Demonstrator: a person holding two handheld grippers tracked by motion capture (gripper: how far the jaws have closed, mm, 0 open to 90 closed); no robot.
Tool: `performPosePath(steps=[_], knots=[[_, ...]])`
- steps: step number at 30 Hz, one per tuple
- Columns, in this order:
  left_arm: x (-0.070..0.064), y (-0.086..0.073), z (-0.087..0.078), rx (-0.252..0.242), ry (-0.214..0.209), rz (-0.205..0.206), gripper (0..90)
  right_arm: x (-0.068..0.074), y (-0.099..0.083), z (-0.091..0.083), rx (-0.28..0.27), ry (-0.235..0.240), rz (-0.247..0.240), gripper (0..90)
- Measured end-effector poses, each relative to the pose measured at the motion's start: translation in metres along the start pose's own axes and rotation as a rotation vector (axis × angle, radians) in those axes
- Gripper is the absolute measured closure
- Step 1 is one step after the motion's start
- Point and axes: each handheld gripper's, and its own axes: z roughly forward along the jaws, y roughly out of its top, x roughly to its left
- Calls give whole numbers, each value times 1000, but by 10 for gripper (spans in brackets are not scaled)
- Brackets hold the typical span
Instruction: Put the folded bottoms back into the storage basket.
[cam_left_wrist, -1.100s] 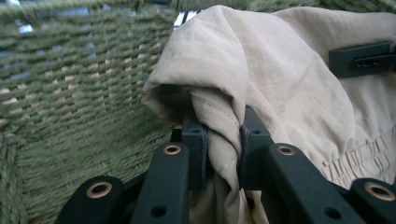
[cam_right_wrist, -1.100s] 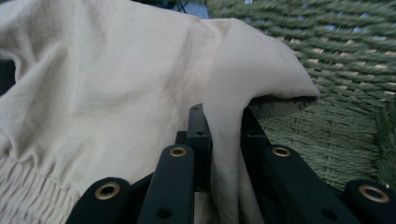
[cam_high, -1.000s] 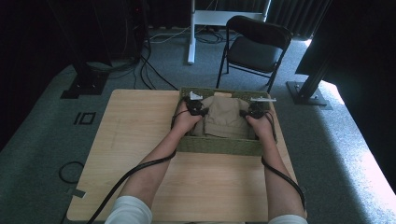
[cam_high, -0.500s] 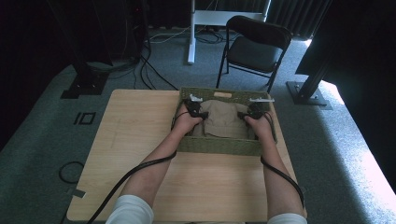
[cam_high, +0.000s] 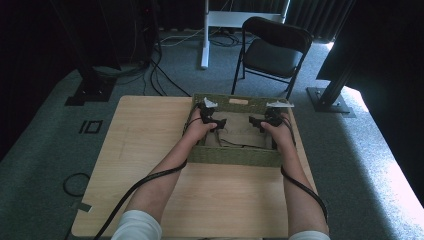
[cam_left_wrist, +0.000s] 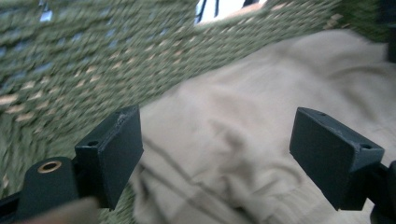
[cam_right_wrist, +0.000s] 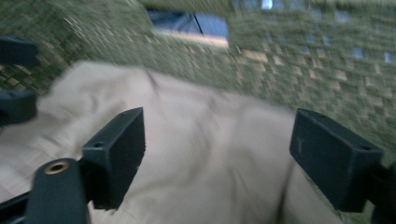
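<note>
1. i see a green woven basket (cam_high: 235, 156) on the far right part of a light wood table (cam_high: 150, 150).
2. a tan cloth (cam_high: 239, 134) lies inside the basket, on its floor.
3. my left gripper (cam_high: 218, 123) is inside the basket, at the cloth's left side, near the left wall.
4. in the left gripper view its 2 black jaws are wide apart. nothing is between them. the tan cloth (cam_left_wrist: 243, 140) lies under and past them, with soft folds.
5. the green woven wall (cam_left_wrist: 93, 60) stands close behind the cloth there, and it looks blurry.
6. my right gripper (cam_high: 253, 122) is inside the basket too, at the cloth's right side.
7. in the right gripper view its 2 jaws are also wide apart and hold nothing. the cloth (cam_right_wrist: 201, 154) lies below them.
8. the far wall has a handle hole (cam_right_wrist: 189, 24) in it.
9. a black cable (cam_high: 135, 187) runs back along my left arm.
10. a black chair (cam_high: 272, 50) stands on the grey floor past the table.
</note>
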Motion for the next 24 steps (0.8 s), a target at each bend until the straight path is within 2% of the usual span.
performPosePath(steps=[2, 6, 7, 12, 18, 24], knots=[[-3, 4, -4, -10, -9, -18, 184, 5, 3, -2, -27, 12, -6, 147], [-7, 10, -12, -3, -10, -1, 184, 9, 7, -7, -53, 8, -3, 137], [-8, 13, -17, -12, -21, 0, 184, 10, 8, -8, -59, 18, 1, 136], [-11, 21, -33, -41, -45, 2, 181, 15, 17, -24, -99, 11, -22, 136], [-10, 25, -50, -65, -48, 9, 181, 22, 23, -41, -111, 34, -44, 136], [-14, 27, -69, -74, -66, 36, 182, 30, 24, -57, -125, 60, -70, 135]])
